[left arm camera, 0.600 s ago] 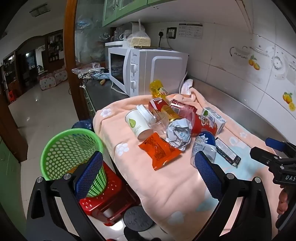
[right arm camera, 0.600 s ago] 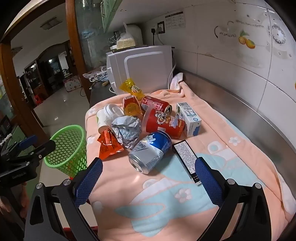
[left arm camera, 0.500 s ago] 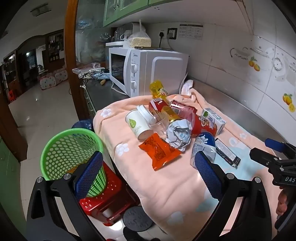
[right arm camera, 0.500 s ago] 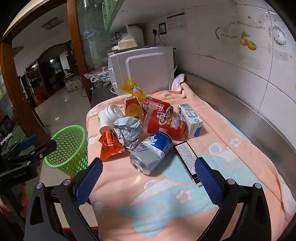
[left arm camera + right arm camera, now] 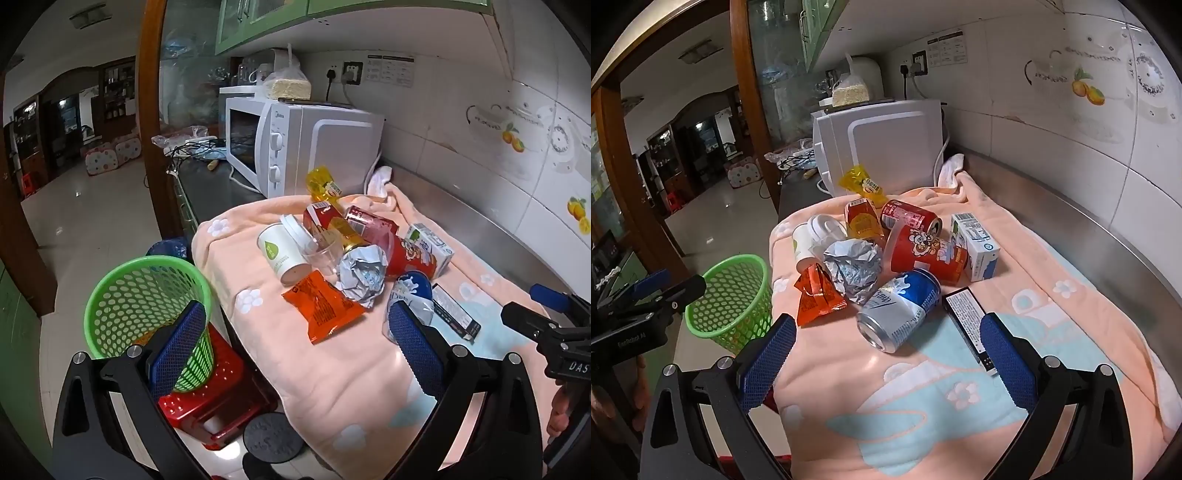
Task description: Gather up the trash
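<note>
Both views have barely shifted since before: the right claw (image 5: 886, 350) and left claw (image 5: 293, 341) hang spread and empty above the blanket-covered bench (image 5: 960, 406), trash pile (image 5: 879, 258) ahead, green basket (image 5: 147, 295) beside.

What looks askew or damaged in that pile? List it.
The paper cup lies tipped on its side, its lid off beside it. The blue-and-silver can and the red can lie on their sides too. The foil wrapper is crumpled. No spilled liquid shows on the blanket.
</note>
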`<state>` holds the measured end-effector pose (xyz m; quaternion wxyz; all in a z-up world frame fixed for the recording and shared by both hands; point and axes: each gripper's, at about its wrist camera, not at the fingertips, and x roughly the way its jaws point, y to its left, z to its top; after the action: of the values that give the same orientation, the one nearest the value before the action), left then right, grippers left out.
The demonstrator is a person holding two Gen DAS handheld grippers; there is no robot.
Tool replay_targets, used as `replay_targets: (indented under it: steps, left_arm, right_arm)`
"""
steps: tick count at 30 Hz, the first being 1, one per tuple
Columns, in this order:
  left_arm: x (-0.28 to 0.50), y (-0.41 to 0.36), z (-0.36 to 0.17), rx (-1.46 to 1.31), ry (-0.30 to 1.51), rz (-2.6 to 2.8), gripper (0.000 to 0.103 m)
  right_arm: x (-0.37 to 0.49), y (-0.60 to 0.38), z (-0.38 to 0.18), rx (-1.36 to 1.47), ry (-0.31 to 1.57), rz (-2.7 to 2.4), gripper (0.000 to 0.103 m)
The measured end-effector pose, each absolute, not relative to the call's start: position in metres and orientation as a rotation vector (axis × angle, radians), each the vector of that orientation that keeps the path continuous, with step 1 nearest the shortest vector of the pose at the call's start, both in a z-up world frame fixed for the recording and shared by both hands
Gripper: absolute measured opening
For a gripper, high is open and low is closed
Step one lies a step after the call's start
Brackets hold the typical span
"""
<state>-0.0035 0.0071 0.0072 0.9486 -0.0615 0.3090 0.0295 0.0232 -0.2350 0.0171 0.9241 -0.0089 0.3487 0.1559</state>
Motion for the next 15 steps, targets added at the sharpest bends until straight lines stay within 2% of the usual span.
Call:
replay_targets:
  steps: [15]
  left_arm:
    - [-0.0040,0.0116,0.0071,-0.141,0.635,0.089,0.098]
  right_arm:
    - [0.0211,-0.2343,0.0145,-0.014,0.707,0.335,0.097]
